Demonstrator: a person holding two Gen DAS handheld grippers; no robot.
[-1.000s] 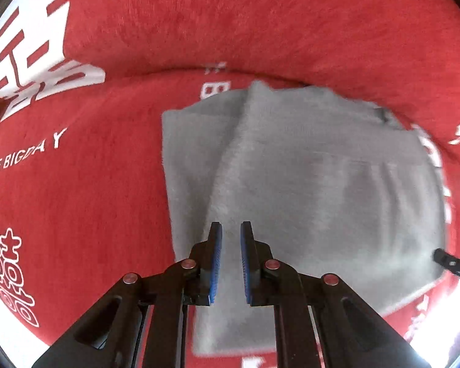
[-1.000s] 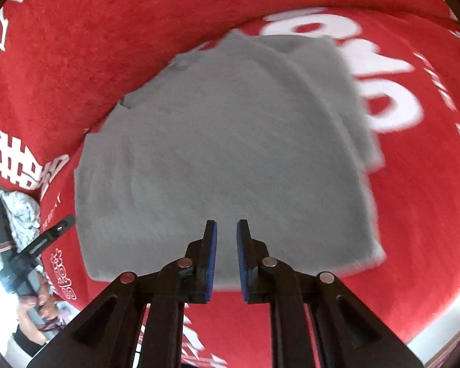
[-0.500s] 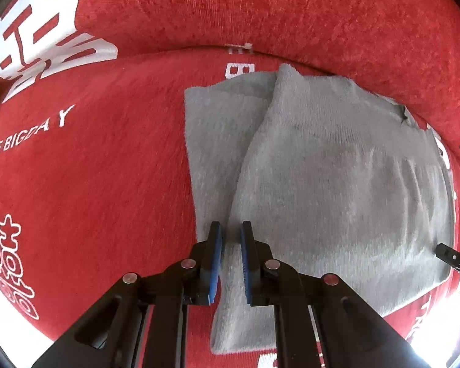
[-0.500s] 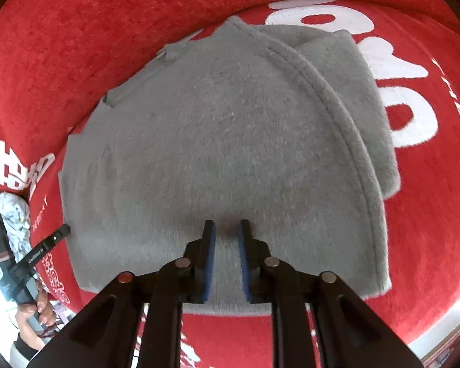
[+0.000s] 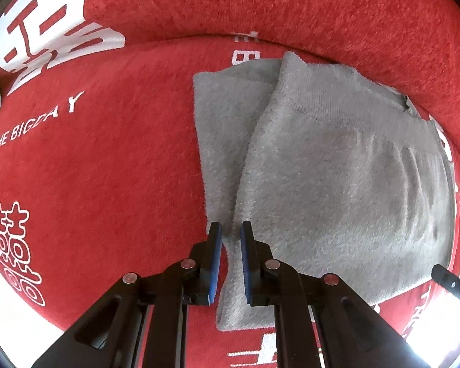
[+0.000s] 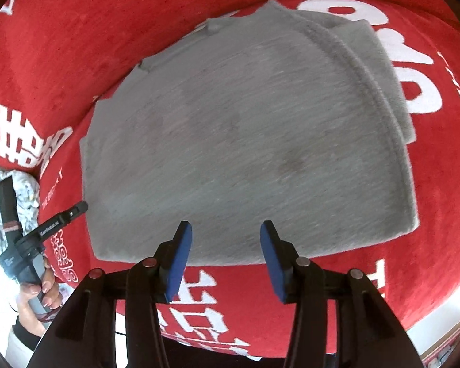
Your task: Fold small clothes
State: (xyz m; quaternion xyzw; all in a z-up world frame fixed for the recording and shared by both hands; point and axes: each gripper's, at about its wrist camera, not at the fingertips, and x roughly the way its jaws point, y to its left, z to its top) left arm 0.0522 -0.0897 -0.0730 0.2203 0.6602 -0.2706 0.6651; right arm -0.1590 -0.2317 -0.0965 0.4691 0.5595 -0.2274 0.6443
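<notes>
A grey knitted garment point(image 5: 337, 184) lies folded flat on a red cover point(image 5: 107, 168) with white print. One narrower layer sticks out along its left side in the left wrist view. My left gripper point(image 5: 228, 233) points straight down over that edge, its jaws shut with nothing pinched between them. In the right wrist view the garment point(image 6: 245, 138) fills the middle. My right gripper point(image 6: 225, 230) hovers over its near hem, and its jaws are opening, with nothing between the pads. The left gripper also shows at the garment's left side point(image 6: 76, 207).
A person's hand point(image 6: 43, 291) grips the left tool's handle. A pale patterned cloth point(image 6: 24, 190) lies bunched at the left. The red cover point(image 6: 76, 46) rises in a fold behind the garment. Its edge and a bright surface show at bottom right point(image 6: 444, 322).
The right jaws have gone from shut to well apart, and the garment looms larger in that view. In the left wrist view the garment slid right, so the left gripper now sits over its left edge.
</notes>
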